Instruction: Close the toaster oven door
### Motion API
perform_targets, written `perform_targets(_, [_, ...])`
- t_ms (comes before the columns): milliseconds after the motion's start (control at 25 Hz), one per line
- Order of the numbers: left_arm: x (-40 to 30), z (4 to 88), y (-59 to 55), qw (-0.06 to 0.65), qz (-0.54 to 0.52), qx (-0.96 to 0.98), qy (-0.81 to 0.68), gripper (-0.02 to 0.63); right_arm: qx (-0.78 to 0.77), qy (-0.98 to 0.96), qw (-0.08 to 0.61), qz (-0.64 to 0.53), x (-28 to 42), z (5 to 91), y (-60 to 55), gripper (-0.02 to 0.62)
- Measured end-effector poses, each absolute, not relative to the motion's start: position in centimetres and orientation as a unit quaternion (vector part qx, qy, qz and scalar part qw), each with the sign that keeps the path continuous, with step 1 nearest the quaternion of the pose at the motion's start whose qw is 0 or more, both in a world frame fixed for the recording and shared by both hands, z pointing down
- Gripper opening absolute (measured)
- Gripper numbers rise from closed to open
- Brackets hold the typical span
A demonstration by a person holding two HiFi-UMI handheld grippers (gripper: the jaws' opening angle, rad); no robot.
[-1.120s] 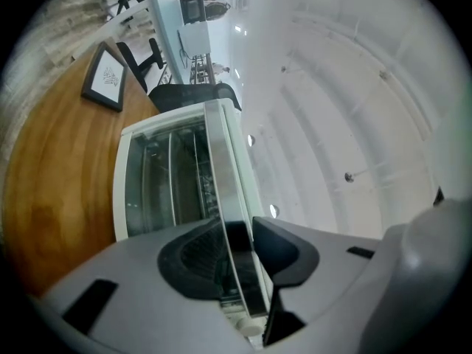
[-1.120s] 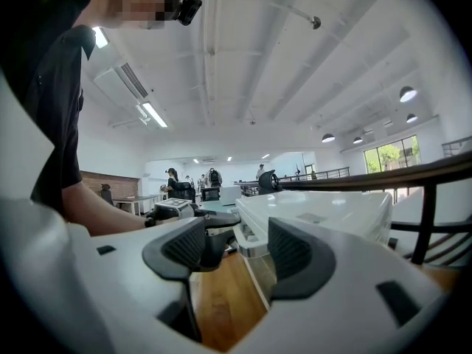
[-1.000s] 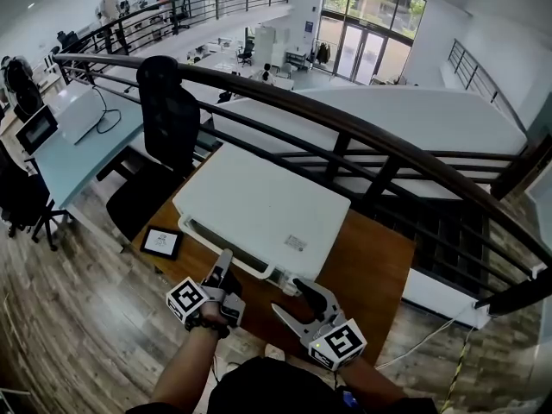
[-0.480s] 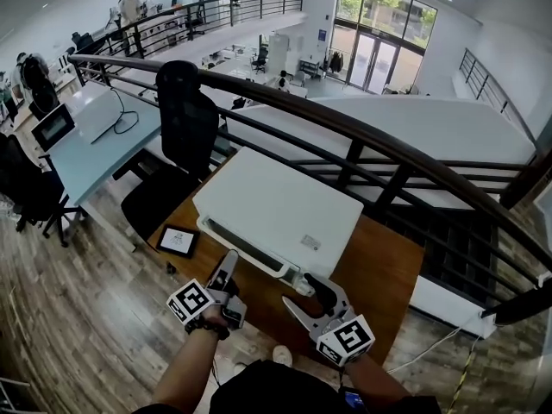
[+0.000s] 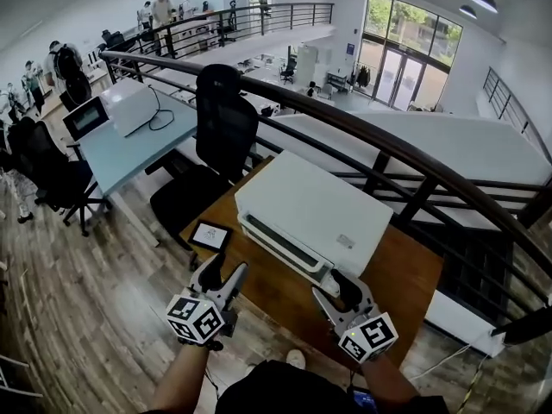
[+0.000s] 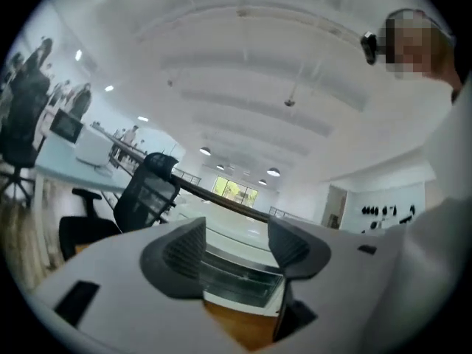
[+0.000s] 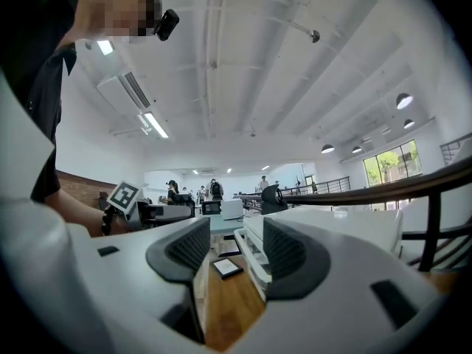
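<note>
Now the toaster oven [image 5: 310, 210] is seen shut at the wooden table's [image 5: 392, 274] far side, with bare board left before it. The left gripper [image 5: 222, 274], just opened and empty, has been drawn back from the oven to the table's near edge. The right gripper's [image 5: 338, 293] empty jaws are spread but have just been narrowed.

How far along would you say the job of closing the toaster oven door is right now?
Done: the door of the toaster oven looks shut flush. In hand: nothing. The left gripper and right gripper hover short of it, fingers just eased closer, nothing between them. Left: seemingly nothing but backing away.
</note>
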State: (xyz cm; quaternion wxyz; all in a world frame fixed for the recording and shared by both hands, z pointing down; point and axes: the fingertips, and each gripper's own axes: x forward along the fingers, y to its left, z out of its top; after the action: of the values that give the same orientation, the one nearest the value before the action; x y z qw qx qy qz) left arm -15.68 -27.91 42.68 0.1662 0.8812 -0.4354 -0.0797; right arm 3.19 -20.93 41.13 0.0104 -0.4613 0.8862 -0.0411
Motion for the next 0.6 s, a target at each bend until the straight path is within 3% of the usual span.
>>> perform_targets(200, [-17.7, 41.4, -24.4, 0.047, -0.014, 0.883, -0.468, 0.249, -0.442, 0.896, 0.005, -0.032, 1.2, 40.9, -20.2, 0.208])
perform_targets(400, [-20.1, 41.1, -21.9, 0.003, 0.017, 0.846, -0.533, 0.129, -0.435, 0.900, 0.010, -0.023, 0.5, 40.7, -19.8, 0.163])
perform_targets(480, [-21.0, 41.1, -21.0, -0.004, 0.014, 0.832, -0.555, 0.065, -0.439, 0.898, 0.016, -0.020, 0.5, 40.6, -19.8, 0.124])
perform_targets(600, [-22.1, 41.1, -20.2, 0.000, 0.008, 0.822, -0.570, 0.029, -0.448, 0.894, 0.024, -0.015, 0.9, 40.2, -19.9, 0.041])
